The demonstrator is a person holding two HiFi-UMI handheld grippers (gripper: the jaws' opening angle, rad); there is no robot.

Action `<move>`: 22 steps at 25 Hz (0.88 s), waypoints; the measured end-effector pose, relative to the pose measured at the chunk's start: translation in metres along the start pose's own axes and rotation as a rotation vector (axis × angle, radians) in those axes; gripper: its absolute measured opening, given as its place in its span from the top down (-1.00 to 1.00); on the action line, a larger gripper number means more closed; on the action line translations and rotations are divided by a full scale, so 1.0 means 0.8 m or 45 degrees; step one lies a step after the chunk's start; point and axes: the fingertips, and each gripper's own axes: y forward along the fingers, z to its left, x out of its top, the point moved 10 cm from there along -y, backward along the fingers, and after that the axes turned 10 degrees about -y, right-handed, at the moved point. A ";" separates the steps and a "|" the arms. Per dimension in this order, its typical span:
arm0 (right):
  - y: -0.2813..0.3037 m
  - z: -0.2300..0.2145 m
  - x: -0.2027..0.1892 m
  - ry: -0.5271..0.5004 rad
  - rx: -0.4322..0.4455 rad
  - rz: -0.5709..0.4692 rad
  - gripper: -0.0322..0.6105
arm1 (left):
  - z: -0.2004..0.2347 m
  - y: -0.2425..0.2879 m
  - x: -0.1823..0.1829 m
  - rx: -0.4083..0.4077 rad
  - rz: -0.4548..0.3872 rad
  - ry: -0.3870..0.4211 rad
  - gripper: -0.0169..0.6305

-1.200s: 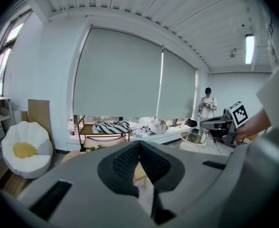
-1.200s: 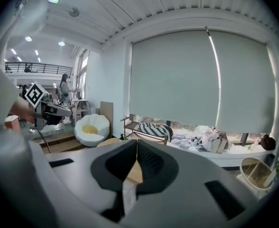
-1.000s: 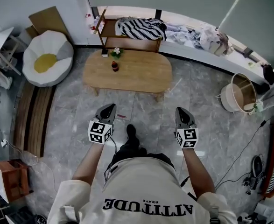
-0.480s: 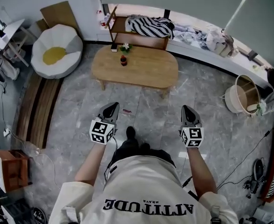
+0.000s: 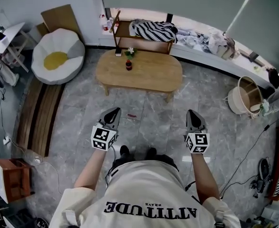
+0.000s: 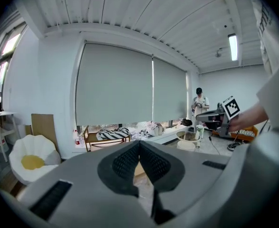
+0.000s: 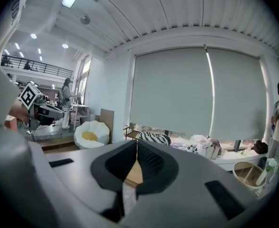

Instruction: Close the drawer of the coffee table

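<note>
The oval wooden coffee table [image 5: 149, 75] stands on the grey tiled floor ahead of me, with a small dark bottle [image 5: 128, 64] and a little flower pot [image 5: 129, 51] on its far left part. No open drawer shows from above. My left gripper [image 5: 114, 111] and right gripper [image 5: 192, 113] hover well short of the table, both pointing at it. Both are shut with nothing between the jaws. In the left gripper view the closed jaws meet at the left gripper's tip [image 6: 139, 144], and a sliver of the table [image 6: 138, 169] shows under it. The right gripper view shows the same [image 7: 137, 144].
A wooden bench with a striped cloth [image 5: 151, 30] stands behind the table by the window ledge. An egg-shaped beanbag [image 5: 58, 56] lies at left, wooden planks [image 5: 39, 113] beside it, a round basket [image 5: 246, 95] at right, and cables trail on the right floor. A person [image 6: 199, 103] stands far off.
Both grippers have shifted slightly along with me and stay shut. My shoes now stand side by side. The table sits further right in the head view.
</note>
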 end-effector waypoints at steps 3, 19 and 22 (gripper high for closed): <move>-0.001 0.021 0.010 0.038 -0.035 -0.005 0.84 | 0.022 -0.008 0.003 -0.011 -0.007 -0.017 0.89; -0.003 0.044 0.015 -0.001 -0.068 0.065 0.84 | 0.067 -0.016 0.011 -0.054 -0.025 -0.036 0.89; -0.001 0.044 0.014 -0.006 -0.069 0.068 0.84 | 0.070 -0.015 0.011 -0.071 -0.018 -0.023 0.89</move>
